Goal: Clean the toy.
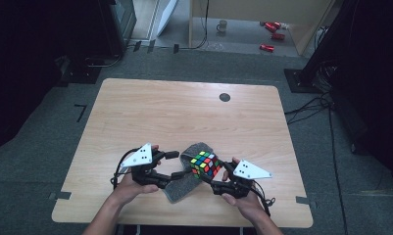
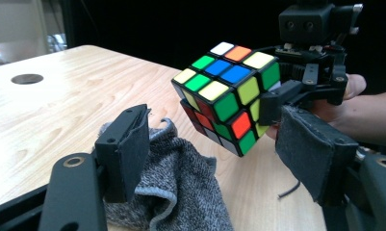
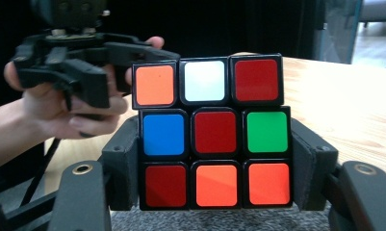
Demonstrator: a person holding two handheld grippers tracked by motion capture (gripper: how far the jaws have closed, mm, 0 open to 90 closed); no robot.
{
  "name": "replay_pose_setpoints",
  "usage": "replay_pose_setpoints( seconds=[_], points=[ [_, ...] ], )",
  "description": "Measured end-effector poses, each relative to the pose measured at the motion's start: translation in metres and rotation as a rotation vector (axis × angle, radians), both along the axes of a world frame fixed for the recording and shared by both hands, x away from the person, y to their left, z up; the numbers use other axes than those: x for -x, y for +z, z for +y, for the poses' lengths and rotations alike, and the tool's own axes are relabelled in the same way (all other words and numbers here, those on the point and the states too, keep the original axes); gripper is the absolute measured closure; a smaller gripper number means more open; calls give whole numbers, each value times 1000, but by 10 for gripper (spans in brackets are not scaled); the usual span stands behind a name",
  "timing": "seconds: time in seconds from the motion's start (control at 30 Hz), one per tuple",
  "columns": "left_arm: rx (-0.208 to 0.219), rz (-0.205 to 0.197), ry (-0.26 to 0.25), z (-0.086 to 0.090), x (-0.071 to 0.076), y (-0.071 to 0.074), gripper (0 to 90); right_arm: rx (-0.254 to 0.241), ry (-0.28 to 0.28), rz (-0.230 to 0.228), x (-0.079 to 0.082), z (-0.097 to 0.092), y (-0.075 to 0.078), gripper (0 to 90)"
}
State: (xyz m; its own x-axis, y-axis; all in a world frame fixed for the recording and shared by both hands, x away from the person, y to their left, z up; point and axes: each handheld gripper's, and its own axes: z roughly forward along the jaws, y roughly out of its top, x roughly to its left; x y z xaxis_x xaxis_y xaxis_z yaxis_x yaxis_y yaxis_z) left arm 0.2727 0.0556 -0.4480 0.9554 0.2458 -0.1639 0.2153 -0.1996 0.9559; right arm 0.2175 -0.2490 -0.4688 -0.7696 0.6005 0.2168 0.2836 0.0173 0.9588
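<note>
The left gripper (image 1: 176, 165) stands with its jaws apart and nothing between them; just under them lies the grey knitted cloth (image 2: 181, 192), and the scrambled multicoloured plastic puzzle cube (image 1: 206, 164) is just beyond its tips, not touched. The right gripper (image 1: 214, 176) clamps this cube by its lower two layers, above the cloth. The cube's colours are all mixed, so the solving seems far from finished; probably the next turn of the free top layer is the left gripper's work. Beneath is a light wooden table (image 1: 150, 112) with a small round black hole (image 1: 225, 97); beyond, a grey floor, a mug (image 1: 222, 25) and red cans (image 1: 272, 34).
</note>
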Motion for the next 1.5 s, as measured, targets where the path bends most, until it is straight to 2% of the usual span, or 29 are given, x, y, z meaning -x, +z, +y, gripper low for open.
replay_pose_setpoints(
  seconds=[0.17,0.63,0.9,0.97,1.03,1.23,1.3,1.33,1.4,1.5],
  points=[
    [-1,3,-31,-1,-2,-2,275,8,53,-17,3,4,0,343],
    [-18,-5,-176,-16,-1,-8,258,47,192,-44,9,8,-1,342],
    [-46,-10,-279,-26,1,-7,207,57,269,-41,12,6,-1,343],
    [-66,-24,-295,-29,3,-8,209,60,285,-41,13,7,-1,343],
    [-74,-32,-303,-31,4,-9,246,62,281,-45,14,6,-1,343],
    [-90,-60,-299,-31,5,-8,259,69,275,-50,14,5,-1,343],
    [-74,-70,-285,-27,4,-6,330,63,259,-49,13,3,-1,343],
    [-58,-62,-281,-25,3,-5,337,64,250,-47,12,1,-1,343],
    [-55,-58,-282,-26,2,-5,337,52,249,-47,11,0,-1,343],
    [-59,-40,-293,-26,1,-6,337,60,254,-46,11,1,-1,343]
  ],
)
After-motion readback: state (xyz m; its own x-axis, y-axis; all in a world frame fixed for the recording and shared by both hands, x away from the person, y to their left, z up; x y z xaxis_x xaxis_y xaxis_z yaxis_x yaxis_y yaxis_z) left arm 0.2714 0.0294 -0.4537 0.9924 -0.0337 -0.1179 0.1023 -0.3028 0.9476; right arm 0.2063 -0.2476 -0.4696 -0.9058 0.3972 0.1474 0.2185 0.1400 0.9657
